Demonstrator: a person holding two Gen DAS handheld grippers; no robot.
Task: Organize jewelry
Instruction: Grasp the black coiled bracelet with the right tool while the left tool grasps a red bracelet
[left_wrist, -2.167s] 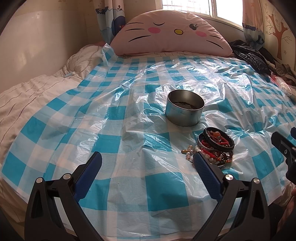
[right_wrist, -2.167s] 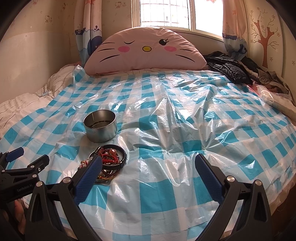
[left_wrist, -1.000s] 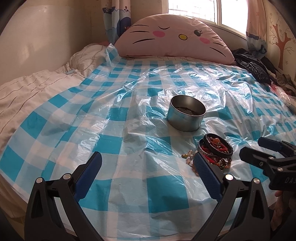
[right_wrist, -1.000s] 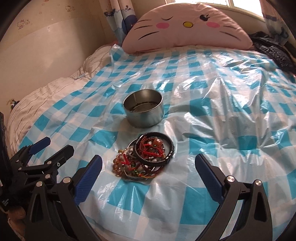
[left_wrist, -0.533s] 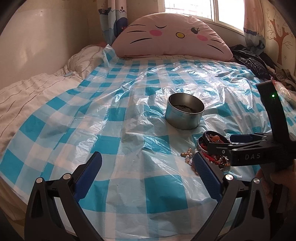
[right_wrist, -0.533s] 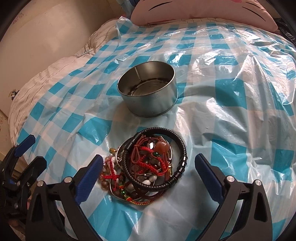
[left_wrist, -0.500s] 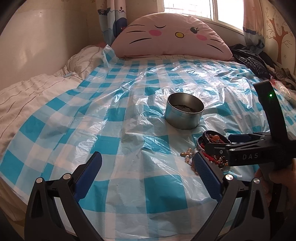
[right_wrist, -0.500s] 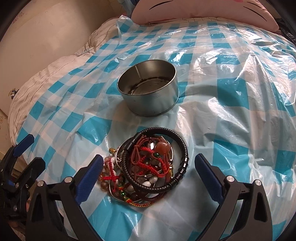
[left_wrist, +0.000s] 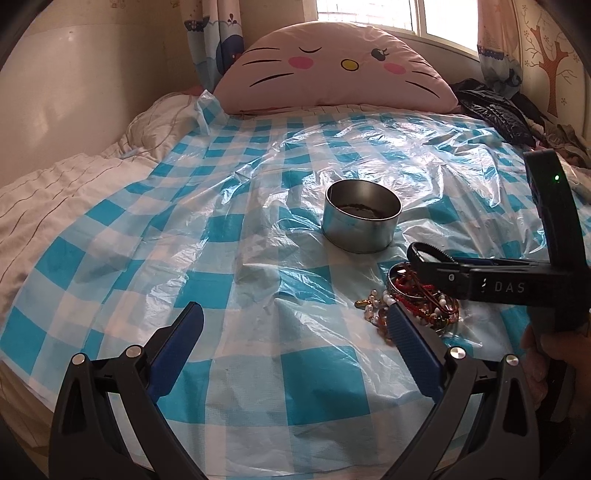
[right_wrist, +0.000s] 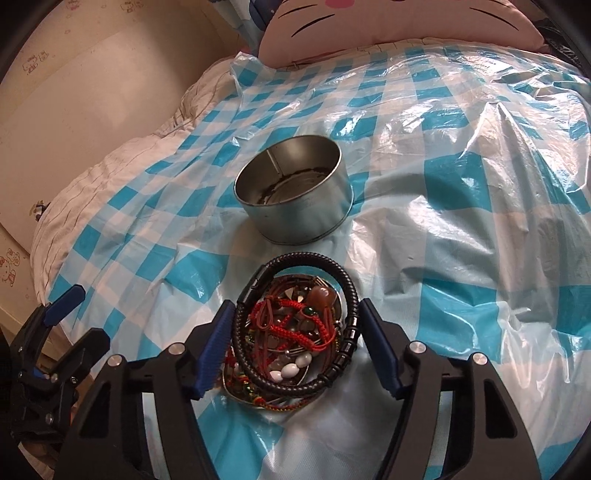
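Observation:
A pile of jewelry (right_wrist: 291, 332) lies on the blue-checked plastic sheet: red cords, beads, thin bangles. A black braided bracelet (right_wrist: 351, 295) rings the top of the pile. My right gripper (right_wrist: 295, 314) straddles that bracelet, one blue pad at each side, and its jaws are closing; a thin gap still shows at each pad. From the left wrist view the right gripper (left_wrist: 421, 256) lies low over the pile (left_wrist: 413, 299). Just beyond stands a round metal tin (right_wrist: 306, 218) (left_wrist: 358, 232). My left gripper (left_wrist: 293, 315) is open over bare sheet, left of the pile.
A large pink cat-face pillow (left_wrist: 332, 70) lies at the head of the bed. Dark clothes (left_wrist: 495, 114) are heaped at the far right. A white quilt (left_wrist: 55, 192) and a wall border the left. A hand (left_wrist: 546, 350) grips the right tool.
The right gripper has come forward and down over the jewelry pile, and its jaws have narrowed around the black bracelet. The left gripper has hardly moved.

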